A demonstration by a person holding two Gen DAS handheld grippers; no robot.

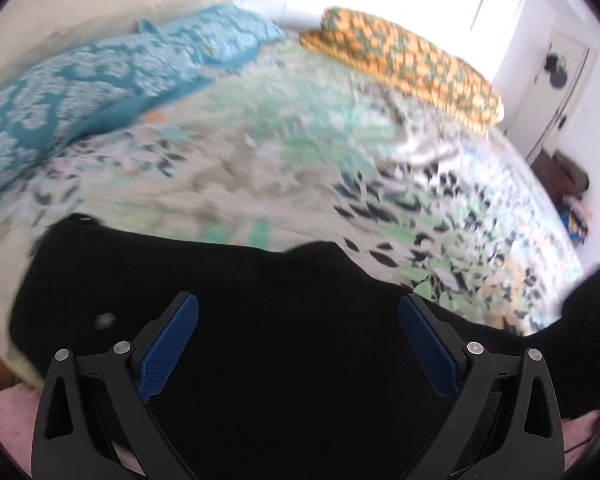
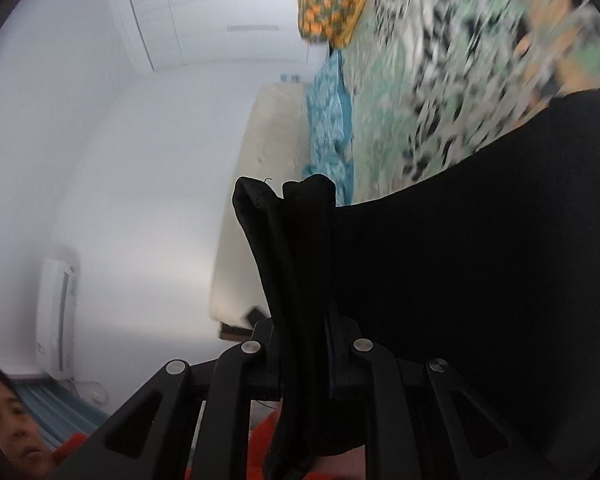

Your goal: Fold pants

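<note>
Black pants [image 1: 228, 292] lie on the floral bedspread [image 1: 260, 160] in the left wrist view, filling the lower half. My left gripper [image 1: 298, 308] is open just above the black cloth, its blue pads [image 1: 168, 348] wide apart and holding nothing. In the right wrist view my right gripper [image 2: 306, 320] is shut on a bunched edge of the pants [image 2: 296, 240], which stands up between the fingers; the rest of the cloth [image 2: 480, 260] stretches away to the right. That view is rolled sideways.
A teal patterned pillow [image 1: 84, 88] lies at the bed's far left and an orange patterned pillow [image 1: 412, 64] at the far right. White walls and doors stand behind. A wall heater [image 2: 58, 316] and the person's face [image 2: 8, 420] show in the right wrist view.
</note>
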